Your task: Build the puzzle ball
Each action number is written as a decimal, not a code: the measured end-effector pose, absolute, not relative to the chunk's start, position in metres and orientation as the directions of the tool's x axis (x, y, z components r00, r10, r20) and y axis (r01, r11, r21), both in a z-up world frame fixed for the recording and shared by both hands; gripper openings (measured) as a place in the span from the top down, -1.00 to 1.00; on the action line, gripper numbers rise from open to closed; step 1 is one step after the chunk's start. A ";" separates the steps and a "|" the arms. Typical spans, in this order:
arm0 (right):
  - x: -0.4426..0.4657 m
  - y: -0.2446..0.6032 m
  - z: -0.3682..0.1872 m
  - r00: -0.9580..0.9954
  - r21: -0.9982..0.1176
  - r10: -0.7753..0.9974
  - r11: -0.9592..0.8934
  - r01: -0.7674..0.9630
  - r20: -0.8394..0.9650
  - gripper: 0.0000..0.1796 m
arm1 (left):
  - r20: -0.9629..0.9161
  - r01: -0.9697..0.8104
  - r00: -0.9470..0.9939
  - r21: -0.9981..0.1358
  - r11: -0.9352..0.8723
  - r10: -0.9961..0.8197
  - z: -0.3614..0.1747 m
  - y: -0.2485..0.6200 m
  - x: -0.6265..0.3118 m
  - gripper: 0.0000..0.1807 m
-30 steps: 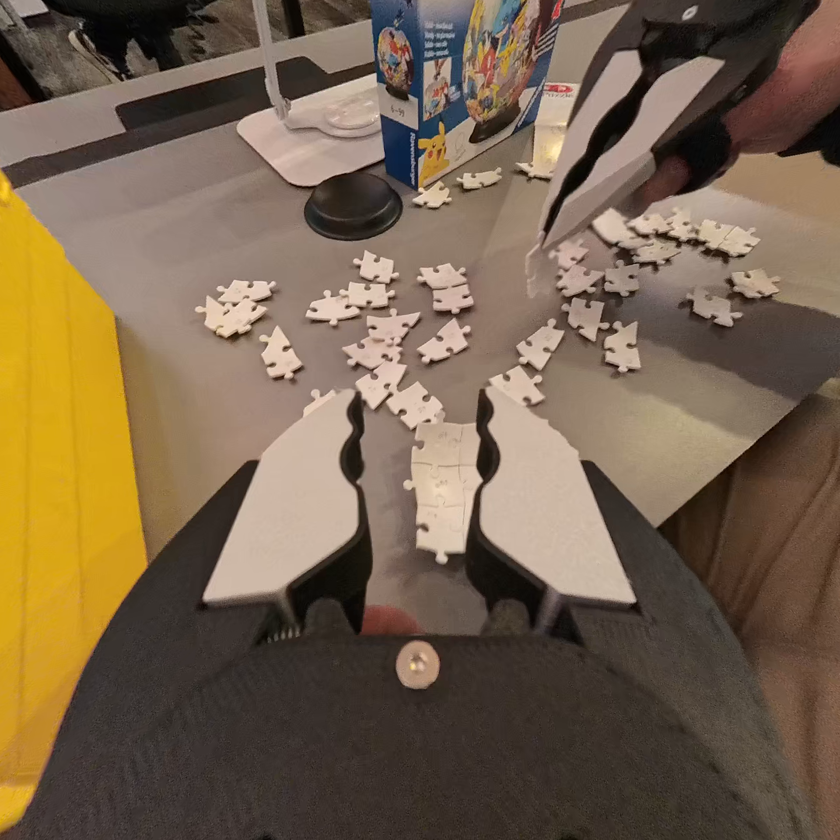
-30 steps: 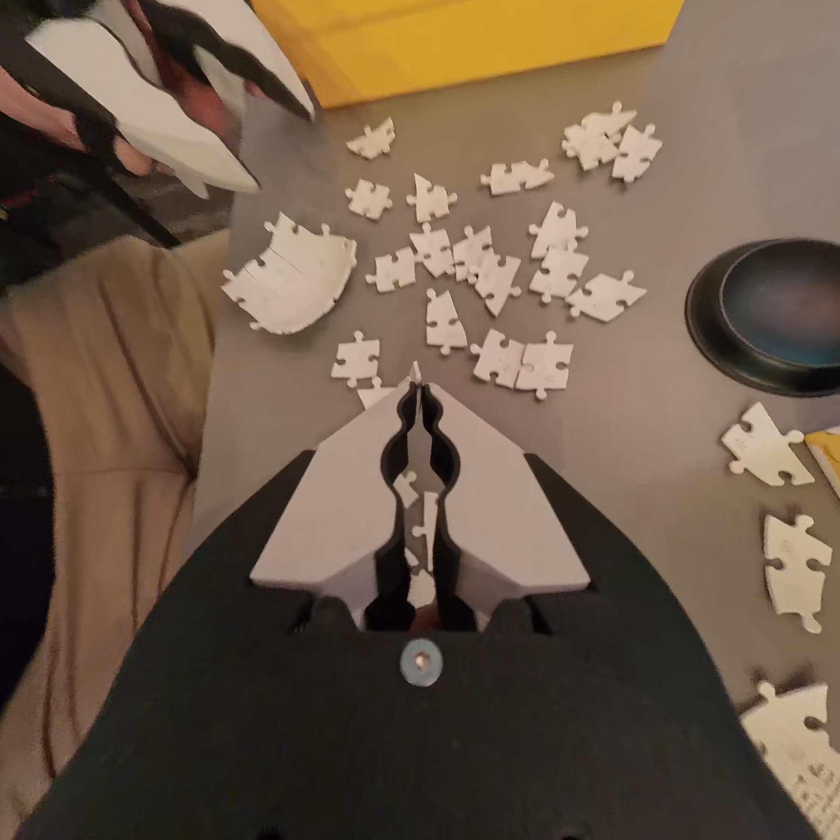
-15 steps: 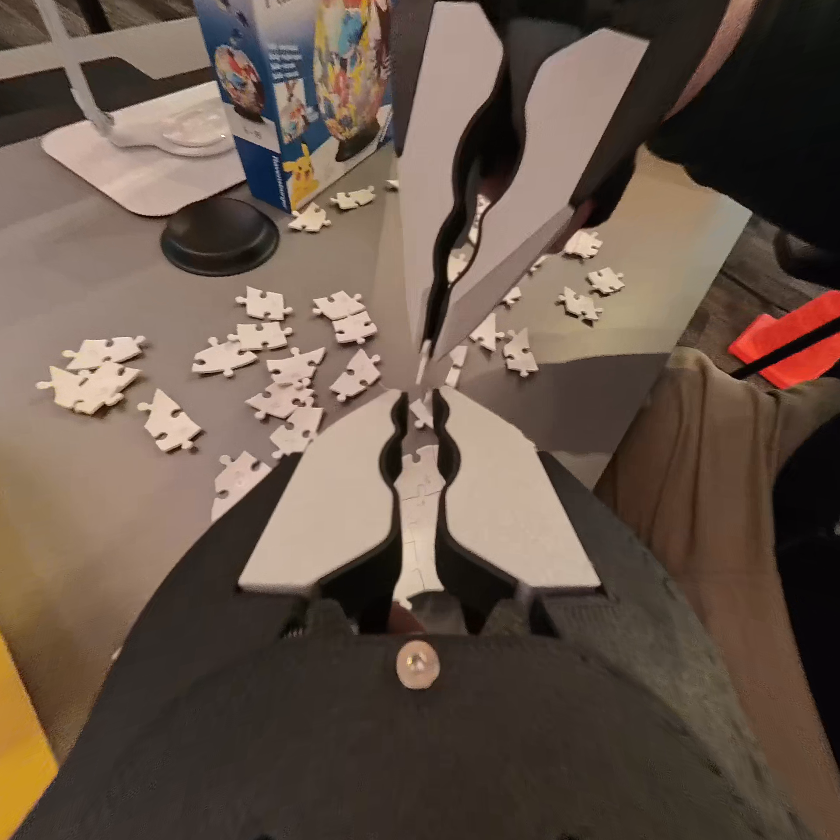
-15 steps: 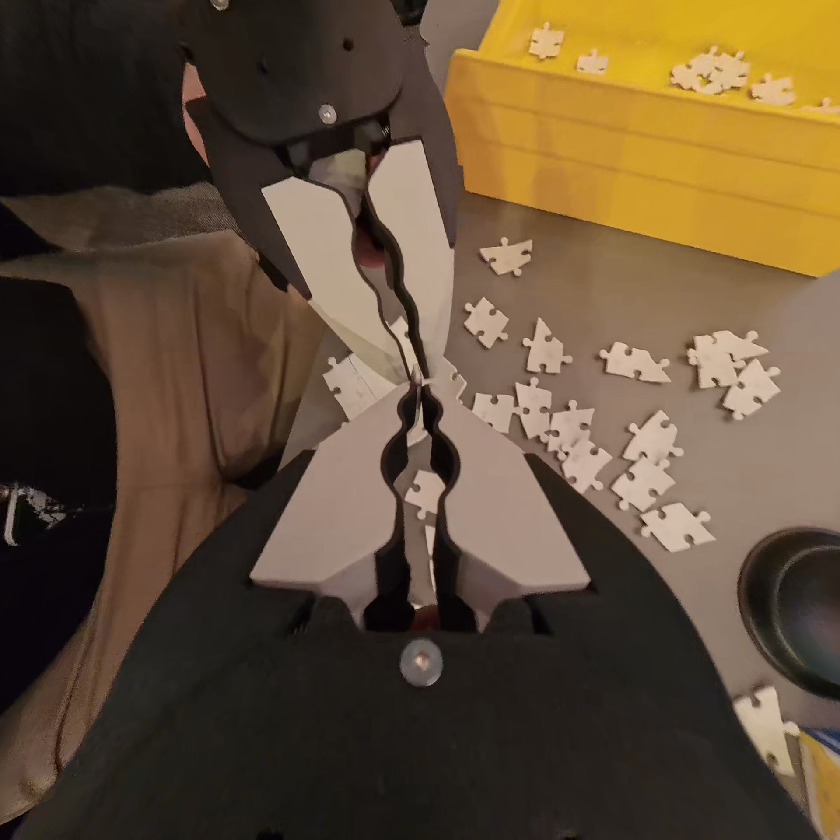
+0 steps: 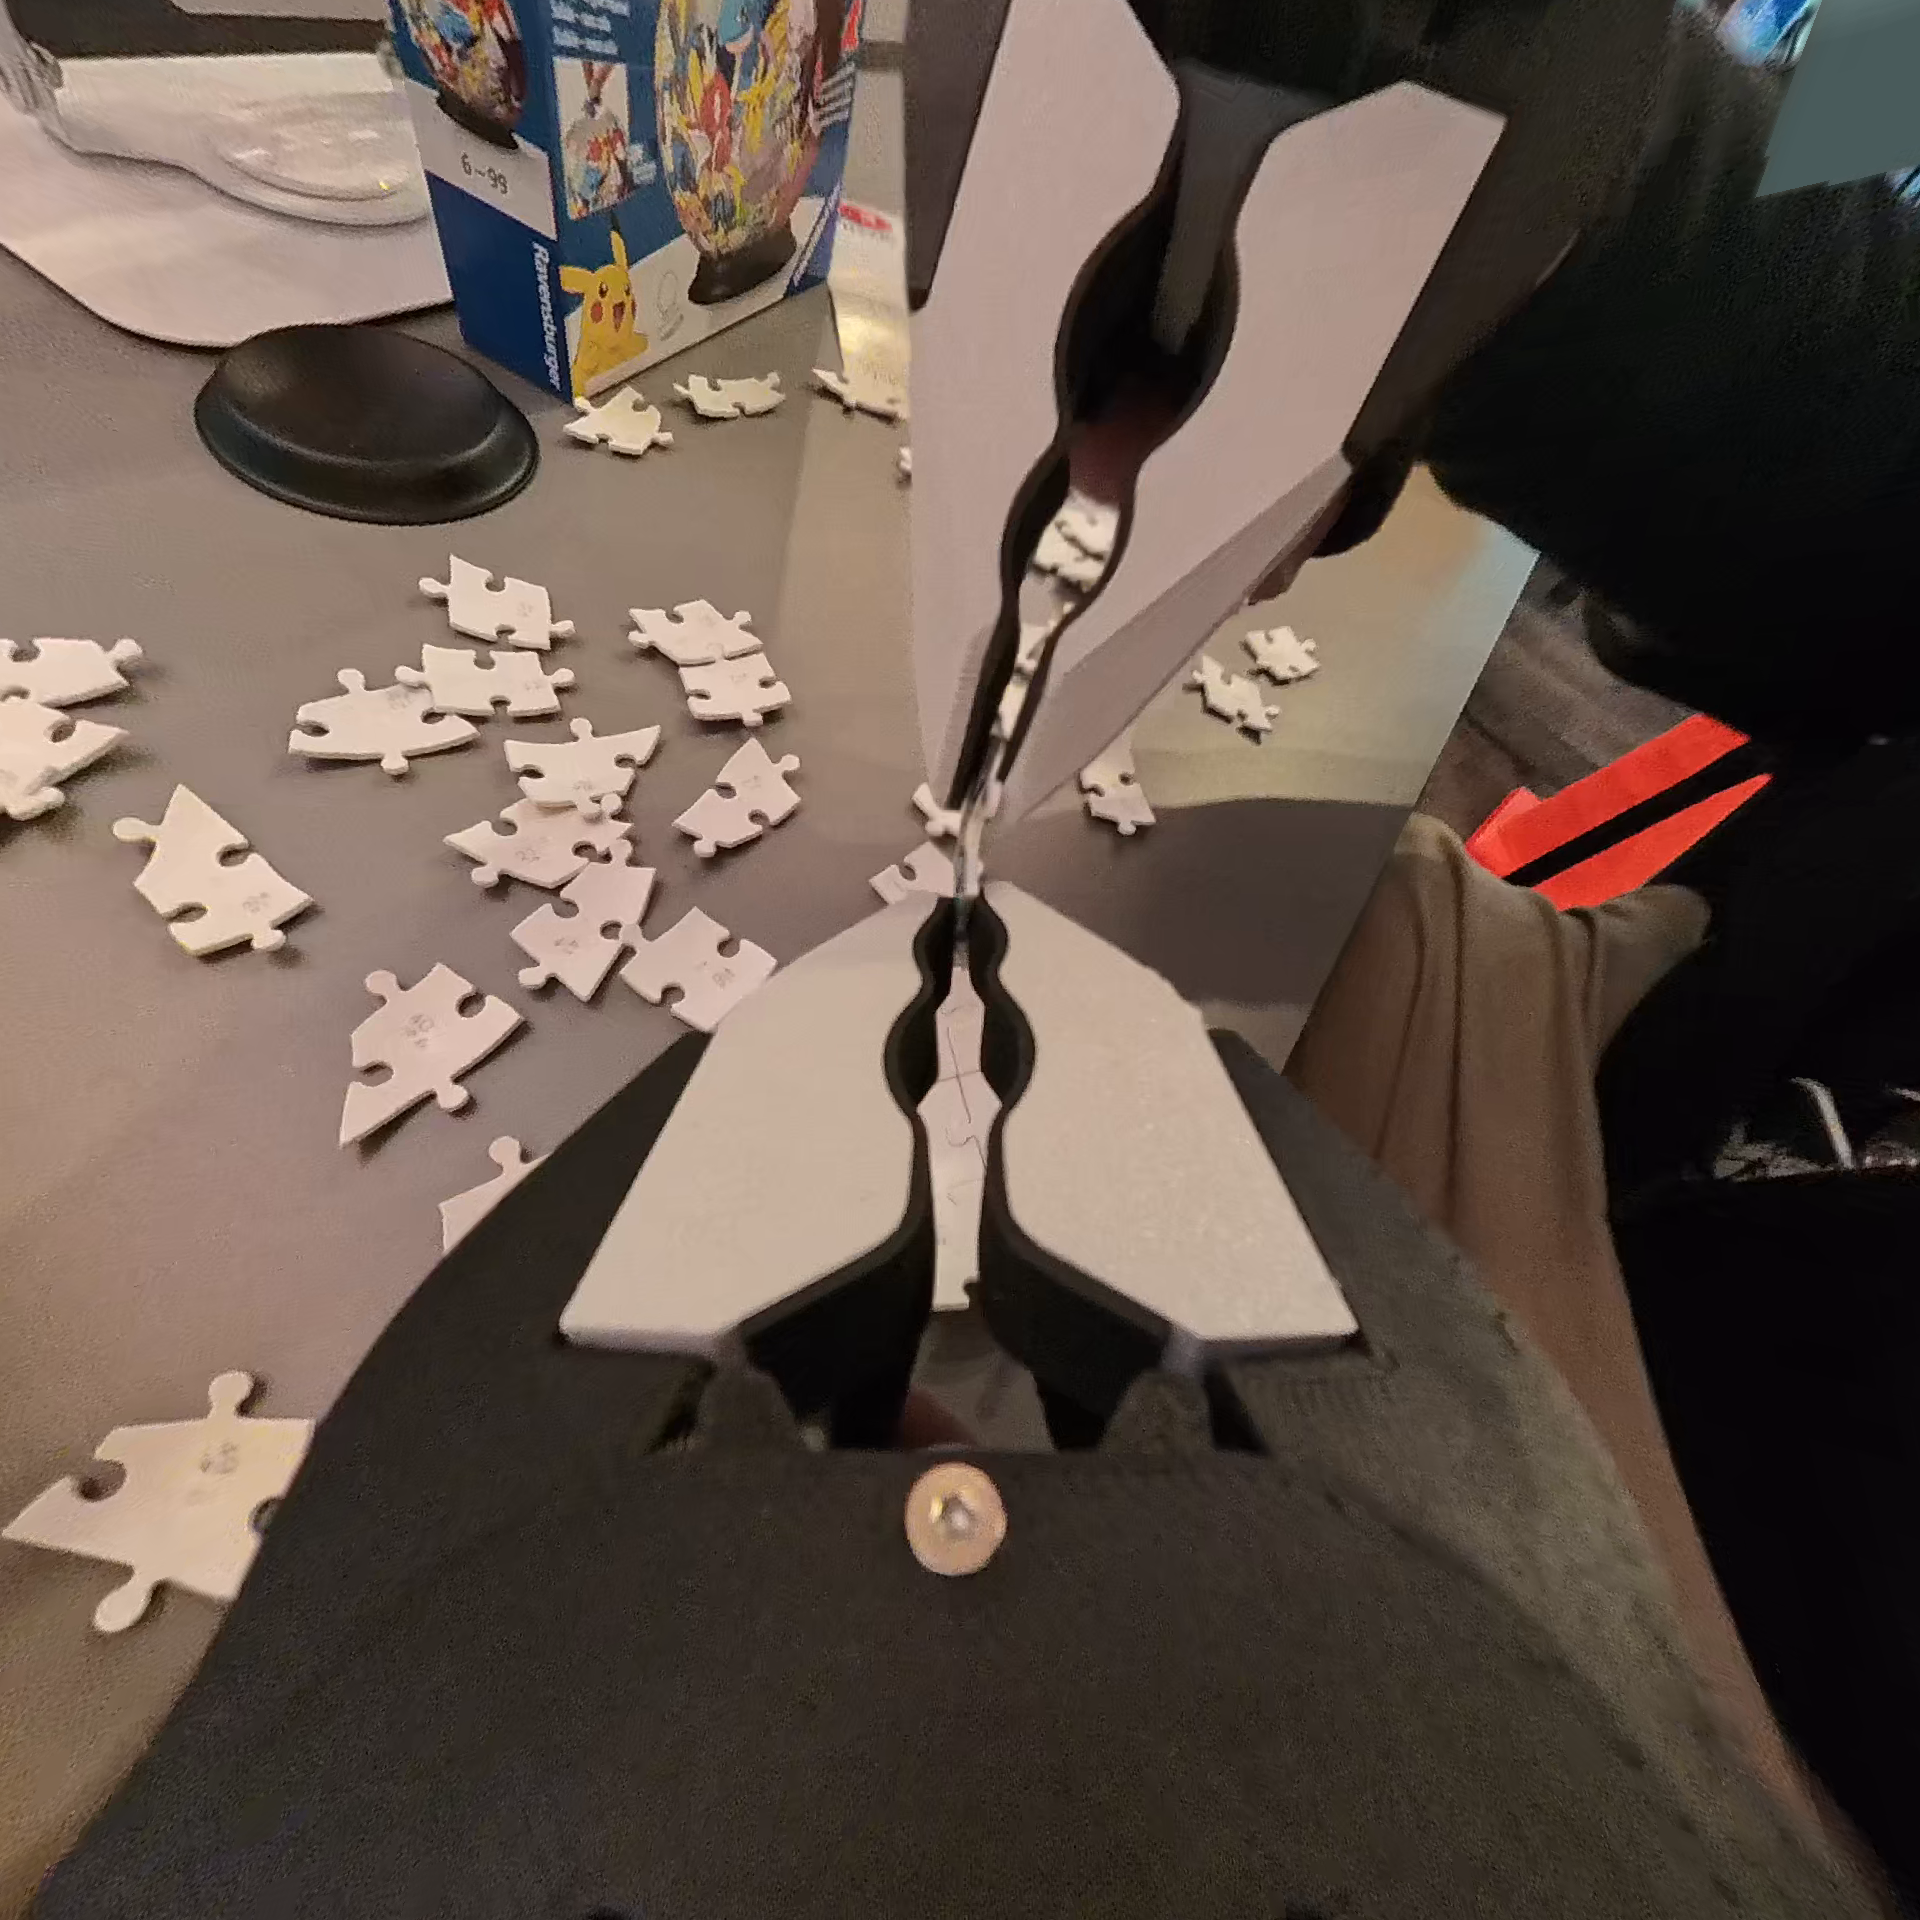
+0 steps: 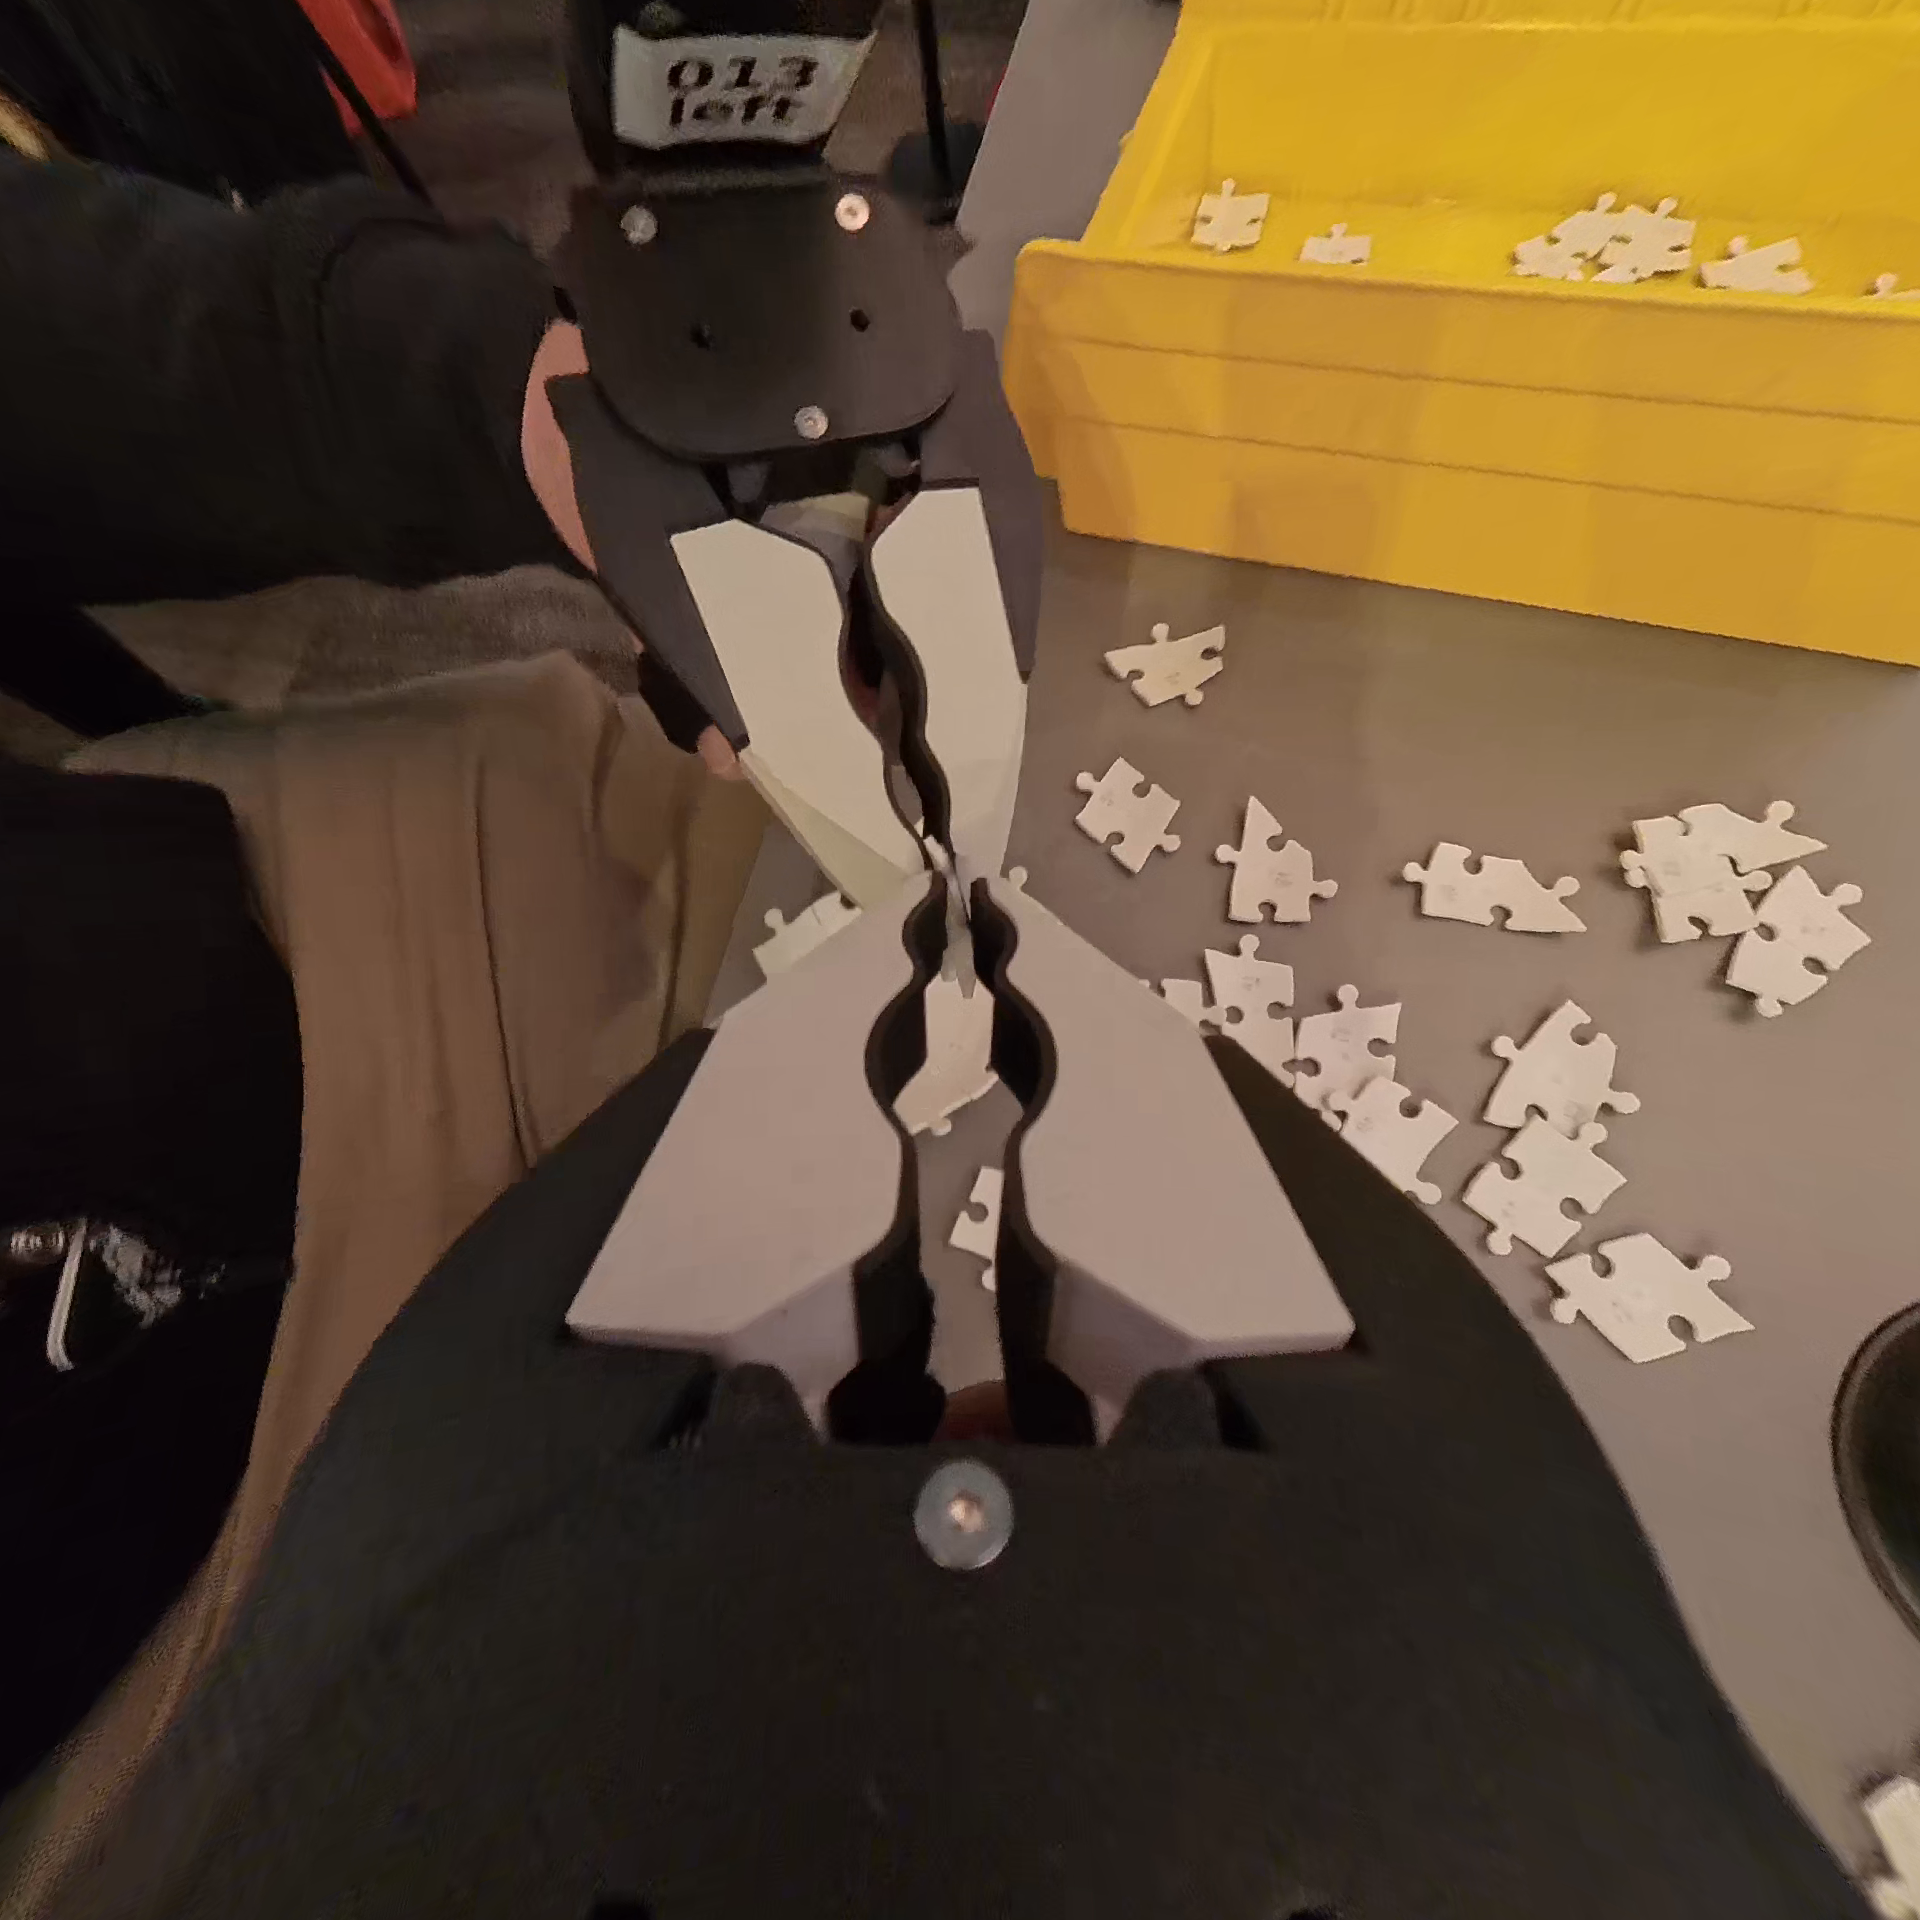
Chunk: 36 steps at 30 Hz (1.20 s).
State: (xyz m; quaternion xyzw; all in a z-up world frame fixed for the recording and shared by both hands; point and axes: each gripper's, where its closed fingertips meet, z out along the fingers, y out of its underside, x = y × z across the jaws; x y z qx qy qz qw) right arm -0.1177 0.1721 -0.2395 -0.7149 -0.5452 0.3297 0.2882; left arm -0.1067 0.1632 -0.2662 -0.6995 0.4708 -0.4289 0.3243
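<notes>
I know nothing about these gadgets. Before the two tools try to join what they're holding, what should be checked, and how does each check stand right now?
1. Right tool grips a single puzzle piece: ok, pinched edge-on at its tips.
2. Left tool holds the joined section: cannot tell; it shows in the narrow gap, the grip itself is hidden.
3. Tips lined up: ok, the tools meet nose to nose above the table edge.
4. Tab facing the right slot: cannot tell, the edges are too thin to read.
5. Loose pieces out of the way: ok, they lie flat on the table, apart from the tips.
</notes>
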 end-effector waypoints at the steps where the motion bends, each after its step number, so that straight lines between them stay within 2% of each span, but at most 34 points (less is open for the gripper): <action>1: -0.118 0.175 -0.237 0.210 -0.784 0.963 -0.262 0.563 -0.172 0.96 | 0.307 -0.361 0.196 -0.861 -0.359 -0.931 -0.264 0.165 -0.108 0.97; 4: -0.111 0.187 -0.232 0.272 -0.807 0.938 -0.326 0.492 -0.214 0.82 | 0.360 -0.286 0.200 -0.868 -0.405 -0.912 -0.254 0.171 -0.111 0.97; 7: -0.107 0.191 -0.231 0.292 -0.813 0.913 -0.391 0.433 -0.284 0.79 | 0.432 -0.185 0.204 -0.864 -0.467 -0.879 -0.246 0.178 -0.114 0.97; 9: -0.108 0.190 -0.232 0.285 -0.812 0.901 -0.422 0.403 -0.327 0.81 | 0.465 -0.143 0.188 -0.859 -0.492 -0.865 -0.241 0.180 -0.114 0.97; 11: -0.113 0.189 -0.230 0.270 -0.818 0.891 -0.445 0.365 -0.364 0.99 | 0.489 -0.113 0.175 -0.853 -0.510 -0.855 -0.238 0.181 -0.112 0.97; 17: -0.115 0.187 -0.229 0.226 -0.798 0.852 -0.522 0.300 -0.472 1.00 | 0.537 -0.086 0.149 -0.829 -0.552 -0.830 -0.239 0.181 -0.111 0.96; 20: -0.111 0.190 -0.233 0.235 -0.783 0.838 -0.544 0.301 -0.492 1.00 | 0.489 -0.142 0.204 -0.842 -0.520 -0.848 -0.246 0.185 -0.117 0.87; 24: -0.100 0.194 -0.243 0.263 -0.745 0.810 -0.585 0.319 -0.524 1.00 | 0.348 -0.273 0.315 -0.858 -0.435 -0.883 -0.262 0.195 -0.134 0.85; 31: -0.085 0.192 -0.280 0.339 -0.662 0.796 -0.605 0.442 -0.501 1.00 | 0.191 -0.543 0.364 -0.752 -0.374 -0.912 -0.311 0.193 -0.142 0.74; 36: -0.088 0.188 -0.299 0.363 -0.619 0.787 -0.617 0.487 -0.499 1.00 | 0.149 -0.609 0.339 -0.718 -0.337 -0.929 -0.326 0.193 -0.137 0.72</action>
